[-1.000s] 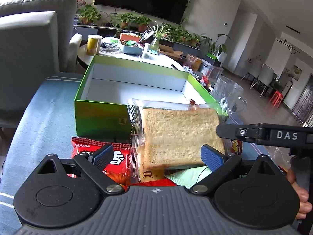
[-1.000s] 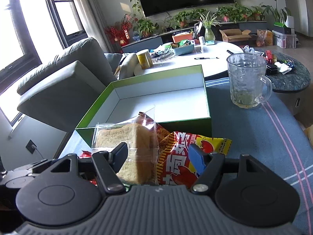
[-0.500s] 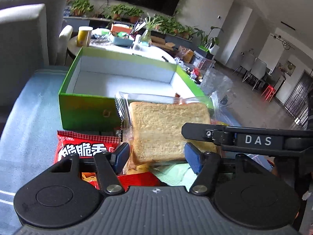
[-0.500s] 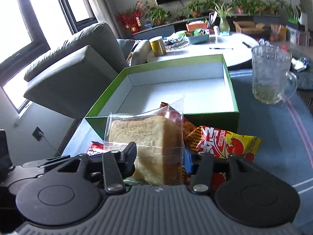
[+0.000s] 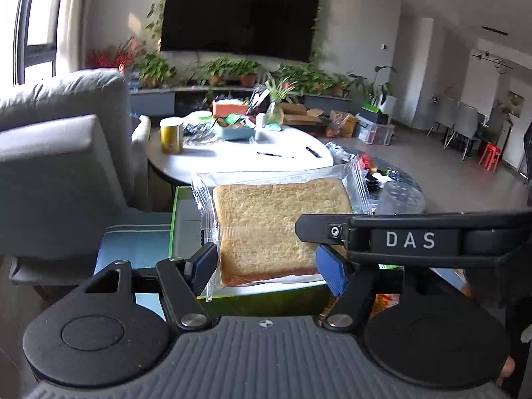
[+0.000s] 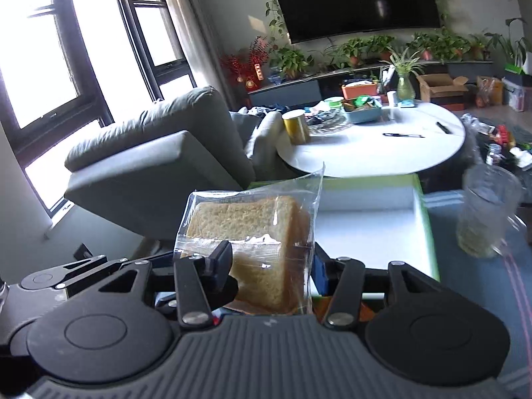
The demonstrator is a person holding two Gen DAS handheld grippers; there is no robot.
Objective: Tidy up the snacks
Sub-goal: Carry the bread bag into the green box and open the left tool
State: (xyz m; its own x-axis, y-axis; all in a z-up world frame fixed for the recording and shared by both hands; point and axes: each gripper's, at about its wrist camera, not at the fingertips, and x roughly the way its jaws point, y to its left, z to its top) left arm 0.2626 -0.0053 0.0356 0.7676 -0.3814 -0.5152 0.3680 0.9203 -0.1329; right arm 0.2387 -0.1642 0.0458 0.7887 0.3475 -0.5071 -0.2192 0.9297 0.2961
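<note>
Left wrist view shows the left claw (image 5: 266,262) with both pads pressed on the wrapped bread (image 5: 279,229), grasping it above the green box (image 5: 186,219) that lies just beyond the fingers. From the right wrist view, the right claw (image 6: 269,266) is also clenched on the same bread – one packet between two claws. If the two pull in different directions, I think the thin wrapper may tear or the soft slices get crushed. The glass mug (image 6: 485,212), right of the right claw, could be knocked.
</note>
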